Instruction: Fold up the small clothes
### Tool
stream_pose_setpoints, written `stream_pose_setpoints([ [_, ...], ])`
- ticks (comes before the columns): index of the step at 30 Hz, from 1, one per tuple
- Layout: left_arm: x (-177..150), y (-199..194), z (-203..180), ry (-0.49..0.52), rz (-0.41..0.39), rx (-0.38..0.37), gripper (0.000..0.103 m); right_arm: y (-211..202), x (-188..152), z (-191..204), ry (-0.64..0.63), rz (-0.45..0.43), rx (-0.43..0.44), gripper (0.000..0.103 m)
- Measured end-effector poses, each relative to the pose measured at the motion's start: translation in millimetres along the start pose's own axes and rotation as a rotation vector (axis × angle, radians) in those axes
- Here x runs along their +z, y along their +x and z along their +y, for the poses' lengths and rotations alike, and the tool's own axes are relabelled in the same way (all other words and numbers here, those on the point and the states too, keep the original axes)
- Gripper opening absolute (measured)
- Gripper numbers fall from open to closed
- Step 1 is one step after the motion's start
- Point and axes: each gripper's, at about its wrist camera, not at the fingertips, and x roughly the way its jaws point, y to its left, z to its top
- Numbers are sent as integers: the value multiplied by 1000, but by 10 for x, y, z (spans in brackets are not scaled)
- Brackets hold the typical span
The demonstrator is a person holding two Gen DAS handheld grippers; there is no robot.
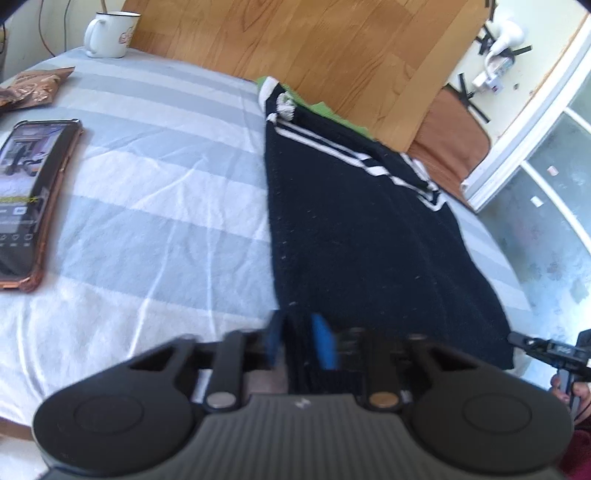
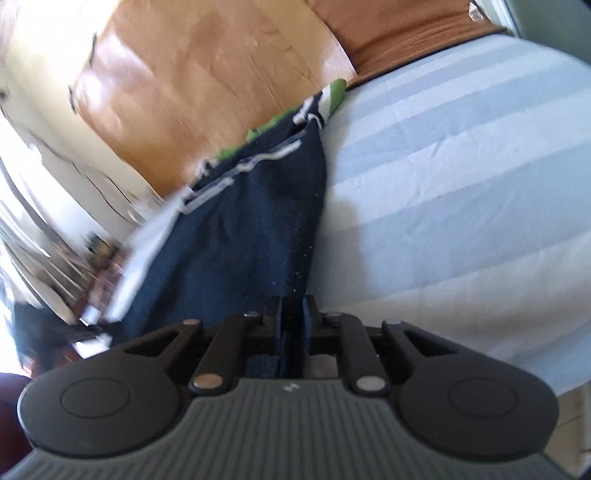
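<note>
- Left gripper (image 1: 301, 341) pinching the near hem of the dark navy garment (image 1: 354, 229), blue pads (image 1: 324, 345) pressed together on a bunched fold of the cloth
- Right gripper (image 2: 293, 317) likewise clamped on the navy cloth, a thin strip of fabric caught between its narrow jaws
- Same right gripper also visible at the far right edge of the left wrist view, held by a hand (image 1: 570, 391) beside the garment's near right corner
- Garment lying flat on the striped sheet (image 1: 155, 192), stretching away from both tools toward the wooden headboard (image 1: 325, 48)
- White double stripes (image 1: 332, 142) running slantwise across the garment's far part, white drawstring (image 1: 285, 105) bunched at the far end
- Bright green cloth (image 1: 325, 110) peeking out from under the garment's far edge, against the headboard
- Brown fabric (image 1: 450, 136) tucked at the right end of the headboard
- Phone (image 1: 31, 199) in a copper-coloured case lying face up on the sheet, well to the left of the garment, screen lit
- White mug (image 1: 110, 35) standing at the far left of the bed, handle turned left
- Brown snack packet (image 1: 27, 88) near the mug, above the phone
- White window frame (image 1: 528, 122) at the far right
- Right wrist view smeared with motion blur along its left side, details there unreadable
</note>
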Motion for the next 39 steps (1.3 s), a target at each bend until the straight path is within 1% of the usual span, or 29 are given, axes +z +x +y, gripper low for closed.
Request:
stream_pose_setpoints([
  [1, -3, -1, 7, -10, 0, -5, 10, -7, 3, -21, 4, -10, 19, 29],
  [2, -4, 4, 5, -21, -1, -7, 10, -3, 15, -32, 5, -19, 23, 40],
  [4, 13, 1, 11, -43, 2, -12, 9, 45, 23, -16, 4, -13, 12, 41],
  [5, 31, -22, 16, -56, -1, -20, 9, 85, 21, -7, 3, 1, 16, 39],
  [6, 55, -72, 29, -68, -11, -29, 9, 125, 12, 21, -2, 22, 31, 27],
  [8, 109, -225, 38, -78, -45, -24, 8, 158, -19, 129, -50, 60, 51, 12],
  [10, 138, -372, 44, -74, -64, 5, 8, 145, -60, 216, -103, 79, 27, 11],
  [12, 127, -433, 45, -64, -54, 42, 8, 166, -55, 190, -98, 93, -6, 11],
  [14, 88, -371, 36, -54, -19, 69, 8, 159, -42, 127, -69, 87, 15, 11],
  [15, 65, -314, 32, -48, 0, 80, 8, 150, -42, 112, -65, 84, 25, 16],
  [17, 26, -223, 42, -60, 23, 82, 9, 141, -54, 103, -57, 87, 50, 19],
  [18, 16, -202, 56, -69, 25, 67, 11, 150, -64, 103, -52, 97, 62, 26],
  [20, 8, -198, 90, -76, 22, 50, 20, 169, -81, 125, -51, 111, 79, 29],
  [21, 5, -197, 97, -74, 26, 41, 33, 168, -89, 131, -55, 115, 83, 29],
  [22, -1, -198, 97, -66, 27, 26, 38, 163, -88, 130, -54, 118, 88, 29],
  [23, -5, -188, 81, -53, 31, 24, 38, 174, -87, 132, -51, 123, 94, 29],
  [24, -14, -185, 58, -32, 36, 30, 35, 187, -86, 142, -51, 126, 97, 25],
  [25, -22, -182, 33, -10, 41, 39, 28, 192, -86, 152, -58, 131, 94, 21],
  [26, -32, -176, 10, 7, 49, 43, 16, 205, -90, 168, -71, 140, 87, 12],
  [27, -36, -161, 13, 10, 66, 36, 10, 208, -94, 184, -85, 144, 85, 12],
  [30, -6, -189, 46, -18, 52, 10, 9, 151, -65, 243, -118, 101, 129, 11],
  [33, 126, -304, 150, -108, -18, -61, 9, 64, 58, 274, -127, 11, 178, 11],
  [36, 354, -338, 230, -190, -100, -129, 9, 76, 288, 262, -110, -74, 189, 11],
  [39, 691, -215, 265, -251, -154, -179, 9, 233, 636, 206, -47, -151, 183, 11],
])
